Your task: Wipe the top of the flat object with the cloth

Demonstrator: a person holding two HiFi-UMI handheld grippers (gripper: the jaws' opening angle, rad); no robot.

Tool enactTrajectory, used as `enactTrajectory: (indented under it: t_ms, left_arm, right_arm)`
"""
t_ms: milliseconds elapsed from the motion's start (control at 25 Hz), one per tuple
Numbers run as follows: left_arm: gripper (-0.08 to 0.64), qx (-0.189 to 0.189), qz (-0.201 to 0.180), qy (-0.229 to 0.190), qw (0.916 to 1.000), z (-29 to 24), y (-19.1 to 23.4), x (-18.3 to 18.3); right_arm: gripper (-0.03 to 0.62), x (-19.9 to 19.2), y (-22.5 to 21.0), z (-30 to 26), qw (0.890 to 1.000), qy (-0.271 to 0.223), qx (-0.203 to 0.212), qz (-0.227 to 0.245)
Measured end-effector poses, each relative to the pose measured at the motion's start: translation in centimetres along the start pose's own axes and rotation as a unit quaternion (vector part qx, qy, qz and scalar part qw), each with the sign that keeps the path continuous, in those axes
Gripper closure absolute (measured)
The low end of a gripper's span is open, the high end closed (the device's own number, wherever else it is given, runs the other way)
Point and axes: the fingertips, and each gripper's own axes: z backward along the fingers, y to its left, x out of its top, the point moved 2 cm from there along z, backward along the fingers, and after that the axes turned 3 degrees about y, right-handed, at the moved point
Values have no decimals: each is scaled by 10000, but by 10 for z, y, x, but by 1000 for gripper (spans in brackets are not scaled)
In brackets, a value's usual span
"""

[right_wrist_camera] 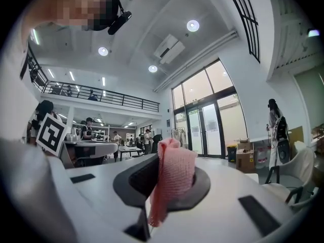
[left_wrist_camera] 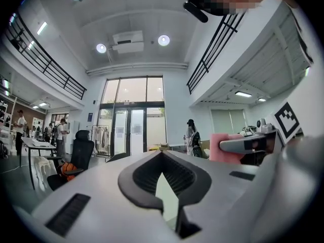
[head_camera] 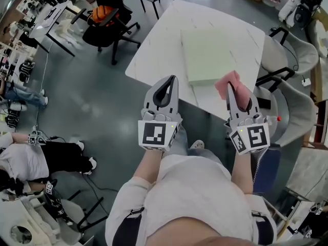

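Pink cloth (right_wrist_camera: 174, 178) clamped between right gripper (head_camera: 240, 96) jaws.

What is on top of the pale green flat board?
The visible top of the board is bare. The pink cloth, clamped in the right gripper, covers its near right corner in the head view, so that corner cannot be checked.

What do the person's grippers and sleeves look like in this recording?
Both the left gripper and right gripper are light grey with black-lined fingers and a black-and-white marker cube at the base. The person wears a pale short-sleeved top.
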Motion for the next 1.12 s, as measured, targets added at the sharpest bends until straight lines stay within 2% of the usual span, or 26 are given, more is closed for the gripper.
enactTrajectory:
  t_ms: [360, 800, 1120]
  left_arm:
    - [545, -241, 59, -26, 9997, -48, 40, 4]
    - [545, -503, 45, -4, 9987, -117, 113, 1]
    - [545, -829, -14, -42, 9965, -160, 150, -2]
  right_arm:
    - [561, 7, -7, -57, 9999, 48, -161, 40]
    - [561, 11, -13, -156, 9994, 55, -348, 29]
    - [561, 10, -17, -207, 9981, 77, -618, 41]
